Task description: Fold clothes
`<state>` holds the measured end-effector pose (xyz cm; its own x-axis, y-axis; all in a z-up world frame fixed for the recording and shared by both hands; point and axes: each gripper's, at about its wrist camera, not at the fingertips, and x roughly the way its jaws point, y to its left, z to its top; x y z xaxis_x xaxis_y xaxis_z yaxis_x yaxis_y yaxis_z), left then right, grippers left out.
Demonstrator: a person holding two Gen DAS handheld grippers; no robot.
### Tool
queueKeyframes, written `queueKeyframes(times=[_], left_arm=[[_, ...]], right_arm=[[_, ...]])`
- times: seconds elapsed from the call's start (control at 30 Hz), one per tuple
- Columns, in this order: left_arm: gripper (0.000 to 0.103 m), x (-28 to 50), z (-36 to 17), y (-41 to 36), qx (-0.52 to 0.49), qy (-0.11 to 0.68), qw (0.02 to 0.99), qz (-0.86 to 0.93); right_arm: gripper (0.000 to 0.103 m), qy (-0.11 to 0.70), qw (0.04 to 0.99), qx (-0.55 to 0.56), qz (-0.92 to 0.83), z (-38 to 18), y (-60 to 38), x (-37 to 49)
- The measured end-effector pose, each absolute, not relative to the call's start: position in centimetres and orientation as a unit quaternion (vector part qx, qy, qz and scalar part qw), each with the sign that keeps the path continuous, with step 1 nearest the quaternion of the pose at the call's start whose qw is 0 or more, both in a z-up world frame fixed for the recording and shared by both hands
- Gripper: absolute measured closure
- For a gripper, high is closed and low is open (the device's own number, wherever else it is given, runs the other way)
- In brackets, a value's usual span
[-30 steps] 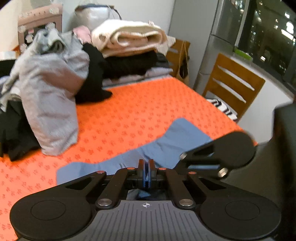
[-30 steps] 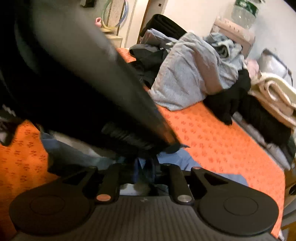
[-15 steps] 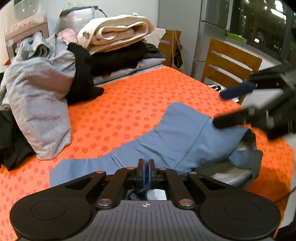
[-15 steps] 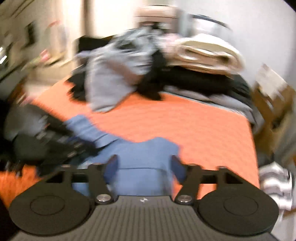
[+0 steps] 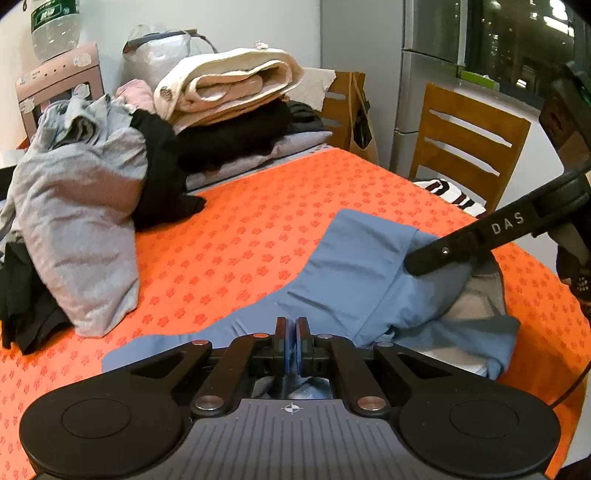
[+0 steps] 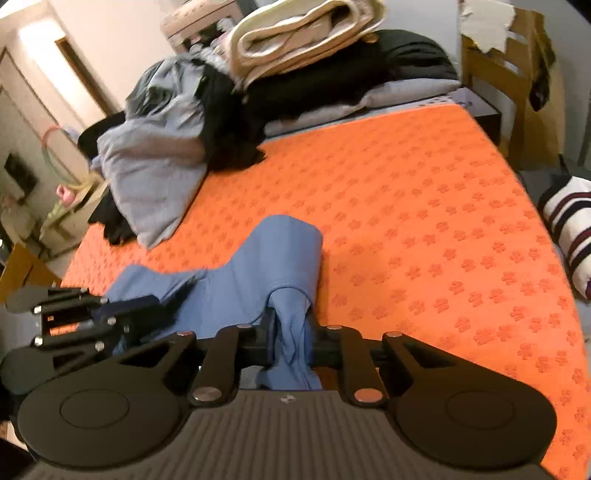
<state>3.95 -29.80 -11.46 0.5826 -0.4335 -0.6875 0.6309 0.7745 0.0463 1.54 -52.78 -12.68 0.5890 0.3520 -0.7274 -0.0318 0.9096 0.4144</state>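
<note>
Orange cloth with a small flower print [image 5: 280, 221] covers the table, and everything is placed against it. One blue garment [image 5: 354, 273] lies spread at the near side of the cloth. At the far side sits one loose heap of grey and black clothes [image 5: 81, 206], and beside it one folded stack [image 5: 236, 122] with a cream blanket [image 6: 303, 33] on top. Two wooden chairs stand past the cloth's edges, one [image 5: 469, 140] by the dark window and one [image 6: 513, 74] at the far corner. One water bottle [image 5: 55, 29] stands behind the heap.

One left gripper [image 5: 292, 345] has its blue pads pressed almost together, pinching the near edge of the blue garment. One right gripper [image 6: 291, 339] is narrowly closed around a bunched fold of the same garment, which runs up between its fingers; in the left wrist view its black finger marked DAS [image 5: 480, 240] presses into the fabric toward the cloth's right side
</note>
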Motion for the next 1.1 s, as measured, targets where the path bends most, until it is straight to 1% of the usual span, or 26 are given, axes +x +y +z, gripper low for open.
queueKeyframes(times=[0.1, 0.17, 0.23, 0.27, 0.33, 0.37, 0.4, 0.53, 0.57, 0.6, 0.63, 0.73, 0.9, 1.0, 1.07, 1.1], left_arm=[[0.097, 4.2, -12.1, -31.3, 0.162, 0.343, 0.872, -0.31], [0.096, 4.4, -13.3, -32.1, 0.179, 0.349, 0.864, -0.316], [0.096, 4.4, -13.8, -32.3, 0.181, 0.345, 0.864, -0.32], [0.096, 4.3, -14.0, -32.3, 0.182, 0.342, 0.864, -0.322], [0.094, 4.7, -13.9, -32.0, 0.164, 0.351, 0.864, -0.322], [0.094, 4.8, -13.9, -31.8, 0.158, 0.352, 0.864, -0.323], [0.094, 4.8, -14.0, -31.7, 0.154, 0.353, 0.865, -0.323], [0.094, 4.7, -14.0, -31.3, 0.146, 0.353, 0.864, -0.327], [0.094, 4.7, -14.0, -31.3, 0.144, 0.353, 0.864, -0.328], [0.094, 4.7, -14.0, -31.2, 0.143, 0.353, 0.864, -0.329], [0.094, 4.7, -14.0, -31.2, 0.143, 0.353, 0.864, -0.331], [0.094, 4.8, -14.0, -31.0, 0.139, 0.354, 0.862, -0.335], [0.094, 5.4, -14.0, -30.2, 0.111, 0.366, 0.856, -0.347], [0.093, 6.6, -14.0, -28.7, 0.038, 0.404, 0.838, -0.366], [0.093, 8.1, -14.5, -26.7, -0.044, 0.446, 0.813, -0.373], [0.093, 8.7, -14.8, -25.8, -0.083, 0.465, 0.798, -0.373]], right_arm=[[0.085, 0.446, 0.869, 0.185, 0.109, -13.0, -53.5, 1.6], [0.078, 0.451, 0.867, 0.181, 0.108, -13.4, -53.4, 1.8], [0.066, 0.448, 0.869, 0.181, 0.109, -13.5, -53.6, 1.4], [0.064, 0.444, 0.87, 0.186, 0.108, -13.4, -53.9, 1.1], [0.054, 0.434, 0.873, 0.201, 0.102, -13.2, -54.4, 0.3], [0.051, 0.429, 0.872, 0.216, 0.098, -13.3, -54.8, -0.1], [0.049, 0.424, 0.871, 0.232, 0.093, -13.4, -55.2, -0.5], [0.049, 0.418, 0.853, 0.302, 0.078, -14.9, -56.4, -2.1], [0.05, 0.414, 0.852, 0.31, 0.077, -14.9, -56.2, -2.3], [0.057, 0.41, 0.851, 0.318, 0.077, -15.0, -56.1, -2.5], [0.075, 0.406, 0.851, 0.324, 0.077, -15.0, -55.9, -2.8], [0.088, 0.389, 0.874, 0.284, 0.067, -13.3, -53.8, -2.8], [0.089, 0.368, 0.922, 0.089, 0.087, -9.3, -46.6, -2.2], [0.089, 0.361, 0.924, -0.019, 0.122, -8.4, -42.3, -1.8], [0.09, 0.361, 0.92, -0.073, 0.134, -8.7, -40.4, -1.5], [0.089, 0.363, 0.919, -0.078, 0.134, -8.8, -40.1, -1.4]])
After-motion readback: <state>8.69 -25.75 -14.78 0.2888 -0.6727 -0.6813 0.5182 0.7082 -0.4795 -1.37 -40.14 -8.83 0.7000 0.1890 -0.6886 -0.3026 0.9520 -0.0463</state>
